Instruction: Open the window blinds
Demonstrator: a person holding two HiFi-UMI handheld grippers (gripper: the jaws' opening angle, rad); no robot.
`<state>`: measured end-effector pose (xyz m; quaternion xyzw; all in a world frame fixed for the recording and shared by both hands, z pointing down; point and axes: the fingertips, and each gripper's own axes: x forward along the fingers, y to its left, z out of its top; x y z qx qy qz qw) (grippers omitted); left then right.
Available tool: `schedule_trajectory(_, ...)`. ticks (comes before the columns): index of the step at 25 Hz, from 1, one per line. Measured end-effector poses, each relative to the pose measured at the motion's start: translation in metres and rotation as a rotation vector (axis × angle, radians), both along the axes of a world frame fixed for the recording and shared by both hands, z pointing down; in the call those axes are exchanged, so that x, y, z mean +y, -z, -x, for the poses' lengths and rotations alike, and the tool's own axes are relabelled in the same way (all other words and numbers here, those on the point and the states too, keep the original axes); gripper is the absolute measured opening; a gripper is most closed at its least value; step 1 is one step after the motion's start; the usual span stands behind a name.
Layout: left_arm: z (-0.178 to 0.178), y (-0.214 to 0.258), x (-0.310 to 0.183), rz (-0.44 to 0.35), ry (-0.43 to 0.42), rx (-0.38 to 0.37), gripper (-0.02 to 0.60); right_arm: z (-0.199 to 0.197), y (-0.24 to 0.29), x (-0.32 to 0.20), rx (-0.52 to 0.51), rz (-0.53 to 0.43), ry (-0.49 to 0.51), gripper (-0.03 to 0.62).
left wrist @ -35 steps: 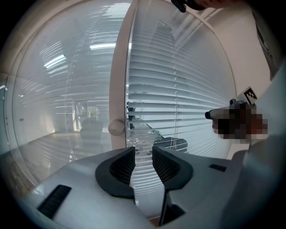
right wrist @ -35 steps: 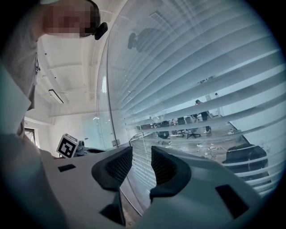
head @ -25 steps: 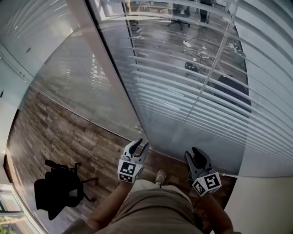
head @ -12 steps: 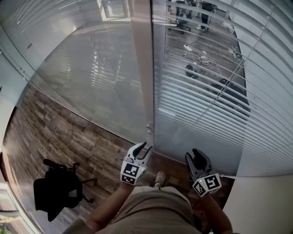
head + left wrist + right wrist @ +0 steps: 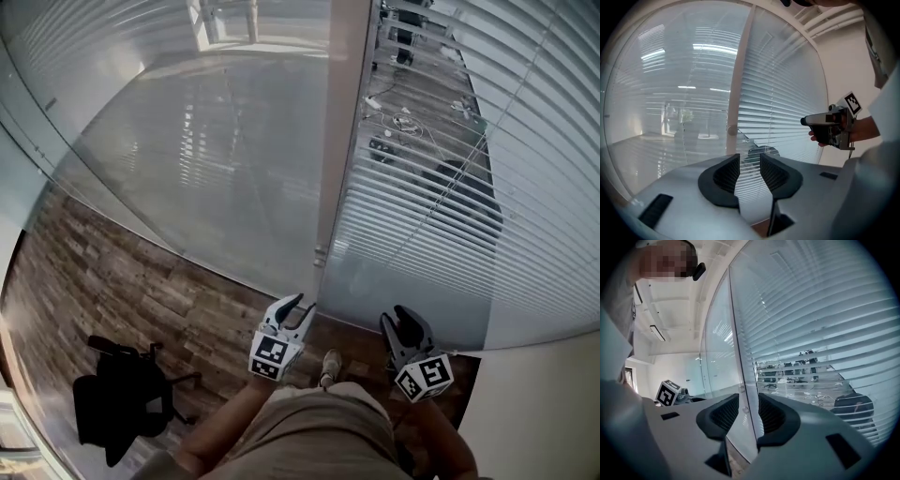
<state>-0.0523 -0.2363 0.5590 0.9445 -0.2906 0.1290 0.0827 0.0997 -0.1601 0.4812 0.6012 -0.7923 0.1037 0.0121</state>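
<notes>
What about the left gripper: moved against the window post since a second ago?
Yes, leftward: the left gripper was just right of the post's foot; now it sits left of it.

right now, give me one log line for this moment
left gripper: jaws open, empty | right gripper: jaws open, empty | blinds: down, not yet touched

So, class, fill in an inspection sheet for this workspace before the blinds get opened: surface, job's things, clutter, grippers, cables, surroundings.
Surface: brown wood-plank floor.
Job's things: white horizontal slatted blinds right of the white upright post; slats partly tilted, with a room visible between them.
Clutter: black office chair on the floor, low at the left.
Grippers: left claw and right claw both open and empty, not touching the blinds.
Cables: white cables on the floor beyond the blinds.
Surroundings: large glass wall panel left of the post.
</notes>
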Motion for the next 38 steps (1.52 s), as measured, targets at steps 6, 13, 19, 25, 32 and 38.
schedule_trajectory(6, 0.032, -0.005, 0.027, 0.003, -0.027, 0.002, 0.133, 0.031, -0.003, 0.028, 0.003, 0.007, -0.032, 0.137)
schedule_trajectory(13, 0.071, 0.001, 0.051, 0.000, -0.031, 0.010, 0.133, 0.066, 0.001, 0.054, 0.029, 0.001, -0.051, 0.137)
schedule_trajectory(19, 0.105, -0.004, 0.084, 0.013, -0.019, 0.042, 0.133, 0.098, -0.008, 0.090, 0.061, 0.024, -0.053, 0.137)
schedule_trajectory(25, 0.130, -0.009, 0.113, 0.058, -0.006, 0.081, 0.133, 0.118, -0.007, 0.118, 0.084, 0.019, -0.049, 0.137)
schedule_trajectory(32, 0.141, -0.012, 0.137, 0.055, -0.004, 0.076, 0.133, 0.128, -0.007, 0.148, 0.079, 0.003, -0.044, 0.137)
schedule_trajectory(38, 0.141, -0.004, 0.154, 0.045, 0.004, 0.075, 0.133, 0.127, -0.008, 0.163, 0.090, 0.002, -0.025, 0.137)
